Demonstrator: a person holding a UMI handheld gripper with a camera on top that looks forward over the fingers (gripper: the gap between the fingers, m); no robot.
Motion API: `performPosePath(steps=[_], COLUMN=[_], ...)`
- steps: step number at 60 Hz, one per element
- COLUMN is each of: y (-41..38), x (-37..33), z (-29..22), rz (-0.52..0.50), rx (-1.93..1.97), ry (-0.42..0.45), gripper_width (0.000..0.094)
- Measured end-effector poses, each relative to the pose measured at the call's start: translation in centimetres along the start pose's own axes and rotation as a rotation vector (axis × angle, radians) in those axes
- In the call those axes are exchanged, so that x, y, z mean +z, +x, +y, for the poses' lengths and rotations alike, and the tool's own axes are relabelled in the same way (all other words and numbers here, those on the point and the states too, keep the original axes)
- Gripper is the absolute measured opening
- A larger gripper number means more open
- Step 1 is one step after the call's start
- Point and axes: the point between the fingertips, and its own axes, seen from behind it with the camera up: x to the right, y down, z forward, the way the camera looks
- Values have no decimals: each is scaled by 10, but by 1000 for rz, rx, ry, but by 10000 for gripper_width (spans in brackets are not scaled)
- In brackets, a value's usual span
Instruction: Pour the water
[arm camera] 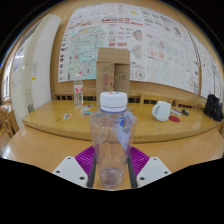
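Tongs [111, 172] sat roughly bottle-width apart, purple pads [84, 157] flanking a clear plastic bottle [112, 140] with white cap [113, 100], over the wooden table [45, 125]. Pads appeared to press both sides, though contact was hard to confirm. Thin walls probably flex and slip; mid-body hold best.

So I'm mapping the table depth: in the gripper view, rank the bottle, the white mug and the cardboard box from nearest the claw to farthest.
1. Bottle: clear, white cap, between the claw's fingers.
2. White mug: beyond, on the table, to the right.
3. Cardboard box: farthest, against the wall poster.
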Motion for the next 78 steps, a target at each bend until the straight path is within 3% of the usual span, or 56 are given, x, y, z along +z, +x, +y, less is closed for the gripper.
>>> performPosePath(steps=[11, 20, 31, 38, 52, 62, 78], y=[-1, -10, -26, -17, 54, 124, 187], x=[0, -5, -7, 2, 46, 108, 185], z=[-10, -37, -155, -243, -367, -367, -304], rz=[-25, -97, -313, -520, -900, -1011, -949], rx=[-57, -34, 203, 471, 1176, 1652, 2112], ry=[32, 42, 163, 241, 277, 236, 192], gripper_width=[335, 333, 333, 333, 332, 332, 333])
